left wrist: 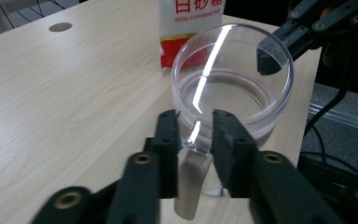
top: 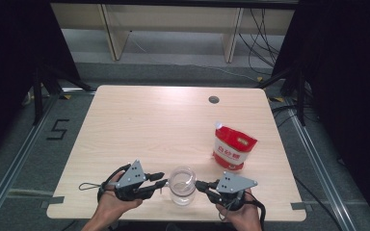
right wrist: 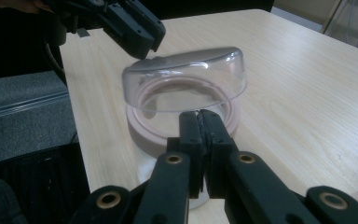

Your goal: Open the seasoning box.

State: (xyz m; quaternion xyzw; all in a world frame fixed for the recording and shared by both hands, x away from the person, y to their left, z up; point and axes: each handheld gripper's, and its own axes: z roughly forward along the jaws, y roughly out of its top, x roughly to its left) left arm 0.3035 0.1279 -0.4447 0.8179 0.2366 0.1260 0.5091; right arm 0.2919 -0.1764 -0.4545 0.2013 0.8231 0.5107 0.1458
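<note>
The clear glass jar sat near the front edge of the desk, right between the two grippers. The left gripper was clamped on the jar's rim on one side; in the left gripper view its jaws pinched the clear edge between them. The right gripper came in from the opposite side, and in the right gripper view its jaws were pressed together with barely any gap, right at the edge of the transparent lid. That lid was tilted, one side raised off the jar's pinkish seal ring, though I couldn't tell for sure if the jaws actually had the lid's edge between them. A red and white sugar bag stood behind the jar, toward the right side of the desk, well apart from both grippers.
</note>
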